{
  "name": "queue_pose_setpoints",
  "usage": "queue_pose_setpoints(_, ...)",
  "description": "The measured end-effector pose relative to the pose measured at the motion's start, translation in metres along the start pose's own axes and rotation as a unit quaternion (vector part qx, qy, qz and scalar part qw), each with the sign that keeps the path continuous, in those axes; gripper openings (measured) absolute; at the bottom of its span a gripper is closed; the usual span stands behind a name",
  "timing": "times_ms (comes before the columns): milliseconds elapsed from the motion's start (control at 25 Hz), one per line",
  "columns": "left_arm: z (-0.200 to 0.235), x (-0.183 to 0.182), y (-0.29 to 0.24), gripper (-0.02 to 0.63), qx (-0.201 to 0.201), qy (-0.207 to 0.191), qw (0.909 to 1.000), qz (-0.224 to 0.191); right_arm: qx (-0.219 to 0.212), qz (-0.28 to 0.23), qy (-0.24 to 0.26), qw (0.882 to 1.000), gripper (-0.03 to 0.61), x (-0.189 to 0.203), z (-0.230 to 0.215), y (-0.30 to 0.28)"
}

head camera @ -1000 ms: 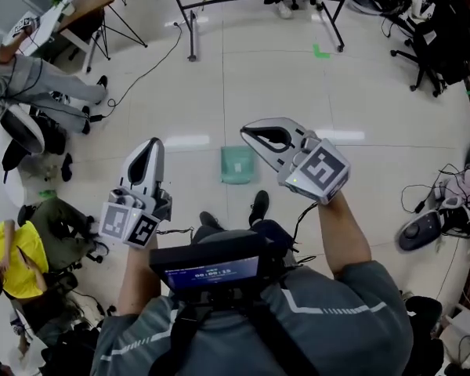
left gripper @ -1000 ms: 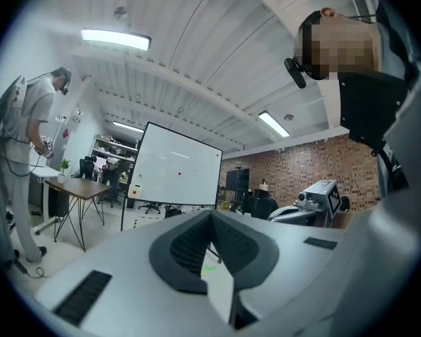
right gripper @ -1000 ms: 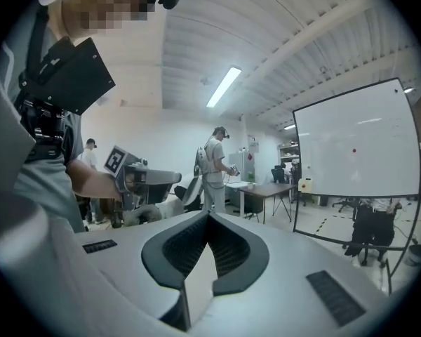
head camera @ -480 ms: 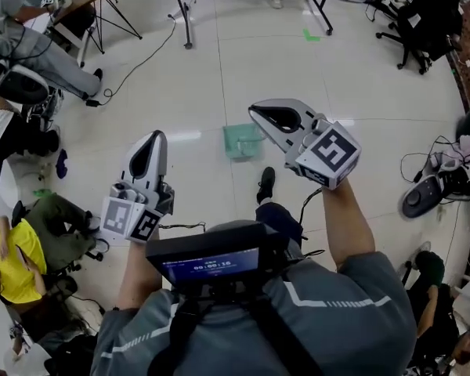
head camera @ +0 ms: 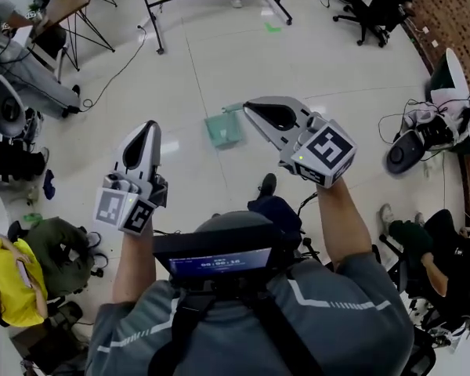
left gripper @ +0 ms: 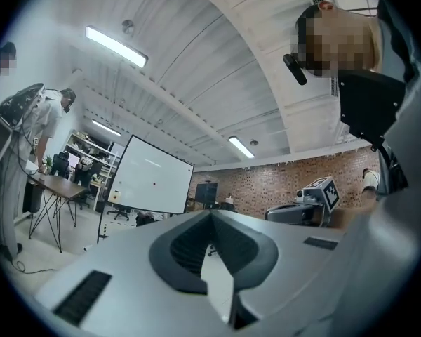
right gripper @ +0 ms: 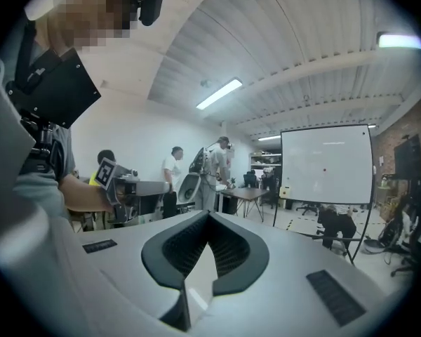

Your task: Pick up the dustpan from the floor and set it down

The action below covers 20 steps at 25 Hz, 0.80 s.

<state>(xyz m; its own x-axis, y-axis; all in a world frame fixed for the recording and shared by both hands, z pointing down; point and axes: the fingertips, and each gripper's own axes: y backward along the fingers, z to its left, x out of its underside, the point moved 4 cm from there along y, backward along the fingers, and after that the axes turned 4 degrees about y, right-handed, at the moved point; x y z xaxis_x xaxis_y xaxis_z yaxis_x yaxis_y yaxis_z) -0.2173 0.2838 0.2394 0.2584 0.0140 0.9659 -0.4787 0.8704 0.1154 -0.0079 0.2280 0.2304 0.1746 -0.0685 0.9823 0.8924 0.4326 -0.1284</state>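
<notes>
Nearest the person, the grey left claw (head camera: 146, 126) and the grey right claw (head camera: 247, 108) were held out roughly level above the pale glossy floor (head camera: 196, 77). Each had its jaws pressed together with nothing between them. Beyond their tips, the pale green plastic dustpan (head camera: 222, 128) lay flat on the floor. In the head view it sat between the two claws, closer to the right claw's tip and touched by neither. Farther off stood a black metal stand (head camera: 150, 23).
</notes>
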Motion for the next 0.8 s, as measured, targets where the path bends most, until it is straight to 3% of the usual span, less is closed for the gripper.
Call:
queue_pose_setpoints(280, -0.083, 0.000, 0.023, 0.023, 0.013, -0.004, 0.9999, -0.005, 0.007, -0.011, -0.009, 1.000, 0.014, -0.006, 0.044, 0.090)
queue_pose_setpoints(800, -0.191, 0.033, -0.036, 0.023, 0.006, 0.004, 0.9999, 0.008, 0.035, -0.026, -0.043, 0.998, 0.012, 0.016, -0.005, 0.209)
